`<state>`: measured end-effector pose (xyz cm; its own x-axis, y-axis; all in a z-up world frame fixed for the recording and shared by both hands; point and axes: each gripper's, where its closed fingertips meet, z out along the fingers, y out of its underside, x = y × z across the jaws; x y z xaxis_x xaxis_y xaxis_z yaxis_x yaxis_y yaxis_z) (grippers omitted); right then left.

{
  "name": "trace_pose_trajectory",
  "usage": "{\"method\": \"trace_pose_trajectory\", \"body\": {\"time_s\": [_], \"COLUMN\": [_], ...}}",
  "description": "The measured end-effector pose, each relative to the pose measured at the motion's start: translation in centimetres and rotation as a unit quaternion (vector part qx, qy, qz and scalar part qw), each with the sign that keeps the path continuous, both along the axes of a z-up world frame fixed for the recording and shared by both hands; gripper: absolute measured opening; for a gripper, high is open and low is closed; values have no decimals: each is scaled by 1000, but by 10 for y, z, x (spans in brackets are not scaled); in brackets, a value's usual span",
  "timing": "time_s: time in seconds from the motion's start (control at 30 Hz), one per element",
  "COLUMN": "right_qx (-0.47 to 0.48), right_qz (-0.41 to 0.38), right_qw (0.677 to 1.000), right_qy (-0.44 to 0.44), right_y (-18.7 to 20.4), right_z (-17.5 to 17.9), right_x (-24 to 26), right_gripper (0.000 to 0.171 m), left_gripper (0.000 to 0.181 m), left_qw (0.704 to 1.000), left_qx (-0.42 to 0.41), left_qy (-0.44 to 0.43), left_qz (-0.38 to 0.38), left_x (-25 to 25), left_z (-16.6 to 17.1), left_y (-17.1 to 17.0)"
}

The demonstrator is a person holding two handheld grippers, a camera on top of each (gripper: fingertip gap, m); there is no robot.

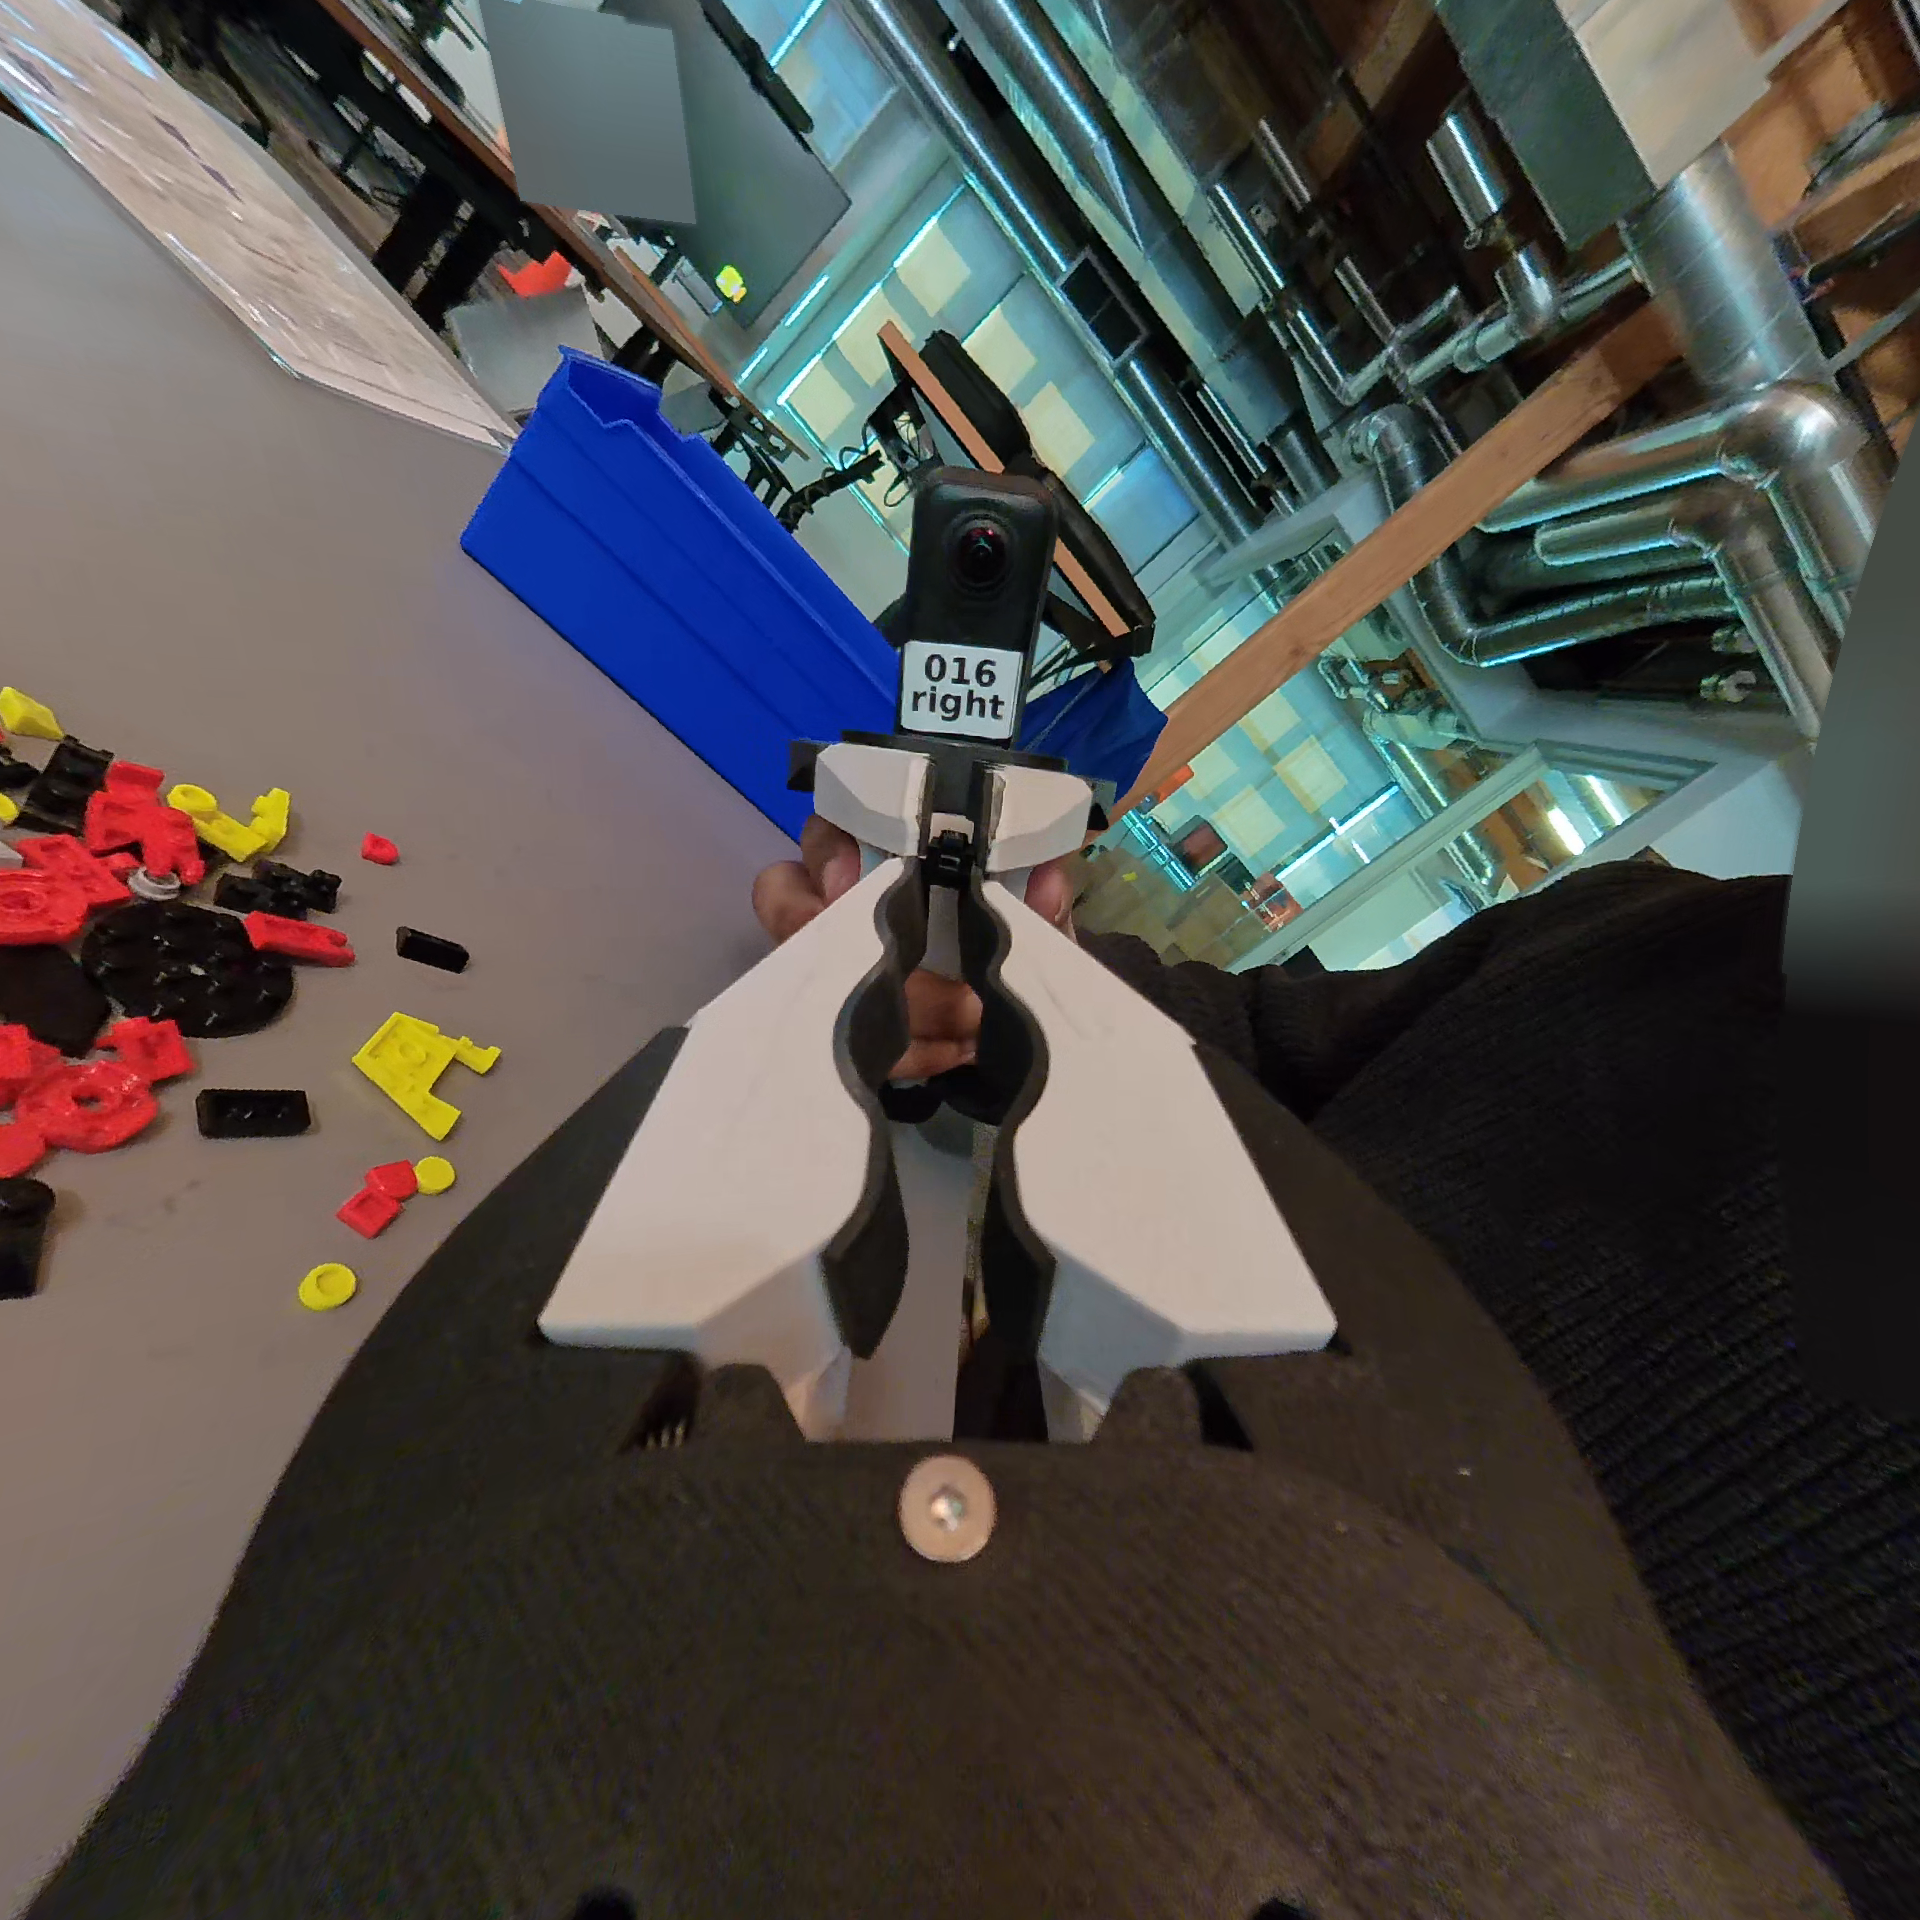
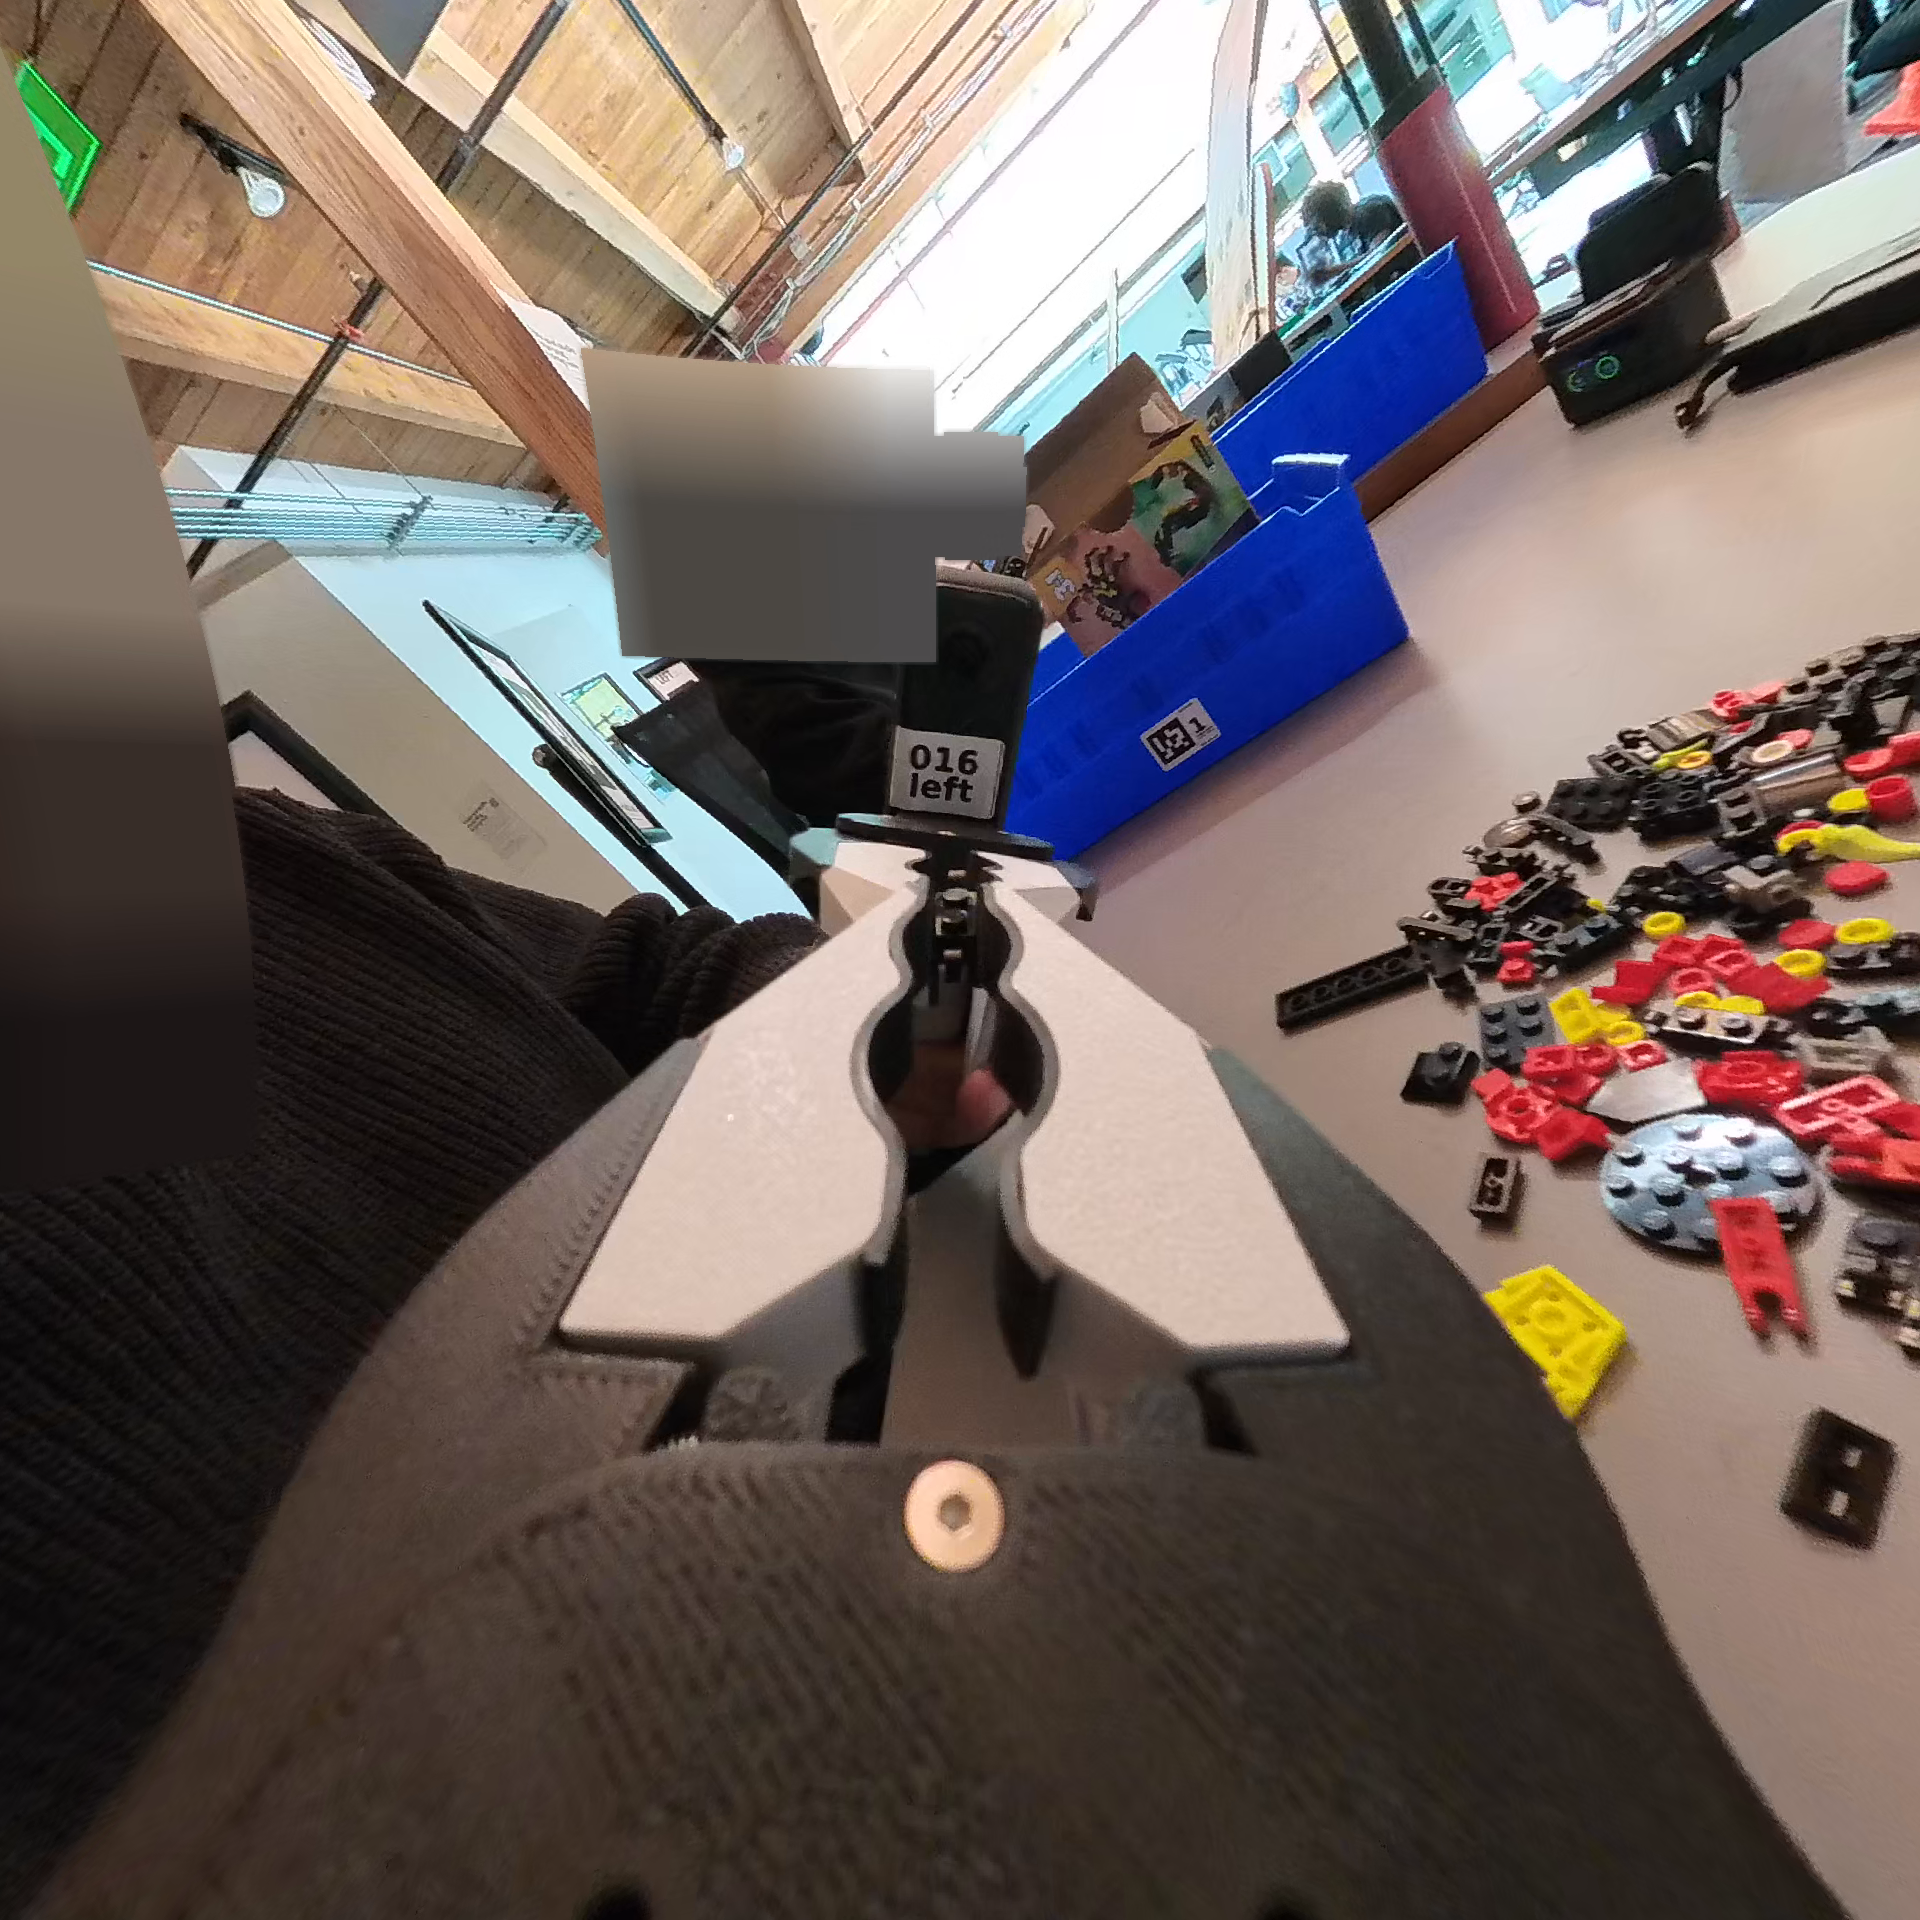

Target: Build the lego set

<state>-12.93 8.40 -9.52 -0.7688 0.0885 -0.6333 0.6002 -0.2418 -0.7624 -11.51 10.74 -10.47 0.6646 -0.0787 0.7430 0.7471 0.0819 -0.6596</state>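
Note:
My two grippers meet tip to tip above the grey table. In the left wrist view my left gripper has its jaws closed on a small black lego piece, and the right gripper faces it. In the right wrist view my right gripper is closed on the same small black stack, with the left gripper just behind it. Loose red, black and yellow lego parts lie on the table and also show in the right wrist view.
A blue bin stands on the table behind the grippers and holds a cardboard box. A printed sheet lies at the far left. A round studded plate and a yellow plate lie near the pile's edge. A dark knitted sleeve is close by. Both grippers' tips are close together, under 4 cm apart. From either gripper's tips it is about 15 cm to the round studded plate. Seen from the left wrist view as well.

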Motion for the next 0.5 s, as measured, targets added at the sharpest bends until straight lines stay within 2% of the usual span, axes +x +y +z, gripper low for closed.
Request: {"method": "trace_pose_trajectory", "body": {"time_s": [0.23, 0.5], "right_qx": [9, 15], "right_qz": [-7, -19], "right_qw": [1000, 999], "right_qy": [10, -32], "right_y": [-1, 0], "right_z": [-1, -9], "right_x": [1, -5], "right_gripper": [5, 5], "left_gripper": [3, 3], "left_qw": [1000, 999], "left_qx": [-3, -13], "left_qy": [-9, -46], "left_qz": [-4, -3], "left_x": [0, -5], "left_z": [-1, -9], "left_y": [0, 0]}}
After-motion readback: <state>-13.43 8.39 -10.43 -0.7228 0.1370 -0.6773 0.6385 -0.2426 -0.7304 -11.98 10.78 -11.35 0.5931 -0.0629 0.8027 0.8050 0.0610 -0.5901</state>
